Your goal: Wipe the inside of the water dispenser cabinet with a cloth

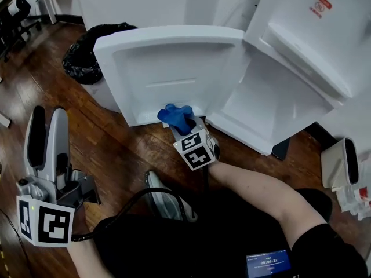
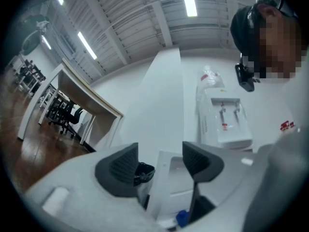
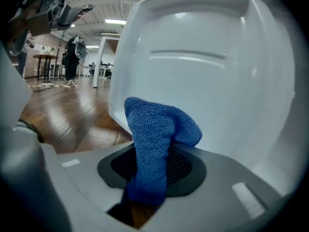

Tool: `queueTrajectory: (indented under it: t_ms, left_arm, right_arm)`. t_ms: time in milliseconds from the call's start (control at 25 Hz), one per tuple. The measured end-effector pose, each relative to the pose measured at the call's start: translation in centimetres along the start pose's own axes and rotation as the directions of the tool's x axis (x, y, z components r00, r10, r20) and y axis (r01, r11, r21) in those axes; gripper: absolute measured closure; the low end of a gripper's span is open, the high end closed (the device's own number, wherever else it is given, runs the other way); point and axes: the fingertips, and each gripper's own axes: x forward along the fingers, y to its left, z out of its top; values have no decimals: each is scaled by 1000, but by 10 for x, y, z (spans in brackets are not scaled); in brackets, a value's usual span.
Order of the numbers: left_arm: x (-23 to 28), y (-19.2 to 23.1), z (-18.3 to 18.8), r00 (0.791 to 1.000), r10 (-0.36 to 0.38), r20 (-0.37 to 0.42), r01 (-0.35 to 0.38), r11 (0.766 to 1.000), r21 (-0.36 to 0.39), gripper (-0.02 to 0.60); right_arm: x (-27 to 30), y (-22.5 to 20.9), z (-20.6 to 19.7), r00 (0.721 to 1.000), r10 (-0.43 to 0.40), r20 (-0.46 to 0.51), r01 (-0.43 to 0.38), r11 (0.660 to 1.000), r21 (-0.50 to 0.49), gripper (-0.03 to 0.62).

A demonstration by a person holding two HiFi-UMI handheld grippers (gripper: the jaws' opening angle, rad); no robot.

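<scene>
blue cloth (image 1: 173, 114) low at the cabinet door (image 1: 168, 68)
right gripper (image 1: 183, 122) clamps it, wad poking forward to meet the door's inner face; left gripper (image 1: 46, 135) sits aside, jaws apart, empty.

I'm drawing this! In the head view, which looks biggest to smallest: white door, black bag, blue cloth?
1. white door, largest by far.
2. black bag, partly hidden behind the door.
3. blue cloth, smallest.

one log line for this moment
right gripper: shut on blue cloth, by open cabinet door | left gripper: open, empty, held aside
</scene>
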Motion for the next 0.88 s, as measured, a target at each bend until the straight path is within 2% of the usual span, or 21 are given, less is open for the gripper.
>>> queueTrajectory:
  t_ms: [120, 280, 400, 520, 600, 760, 840, 880]
  left_arm:
    - [1, 0, -4, 1000, 21, -23, -21, 1000, 8, 296]
    - [4, -7, -8, 997, 44, -67, -39, 996, 80, 299]
    - [8, -17, -29, 987, 34, -158, -13, 991, 132, 299]
    - [12, -32, -55, 970, -17, -244, 59, 985, 165, 299]
    - [14, -46, -75, 949, -78, -307, 146, 968, 205, 299]
    - [11, -86, -107, 882, -186, -433, 314, 918, 244, 295]
    - [9, -107, -111, 857, -252, -449, 379, 899, 221, 285]
    - [7, -119, -112, 841, -299, -451, 417, 890, 187, 285]
  right_arm:
    - [-23, -51, -31, 995, -84, -60, 89, 991, 100, 450]
    - [-63, -92, -50, 986, -130, -105, 153, 955, 256, 450]
    - [-92, -129, -30, 976, -208, -63, 217, 932, 289, 450]
    - [-124, -165, 22, 960, -277, 51, 248, 917, 313, 450]
    - [-146, -179, 60, 944, -303, 132, 244, 908, 342, 450]
    - [-187, -193, 118, 888, -354, 293, 237, 899, 369, 450]
    - [-199, -194, 131, 872, -351, 341, 225, 906, 358, 450]
    - [-202, -192, 132, 875, -331, 352, 203, 913, 355, 450]
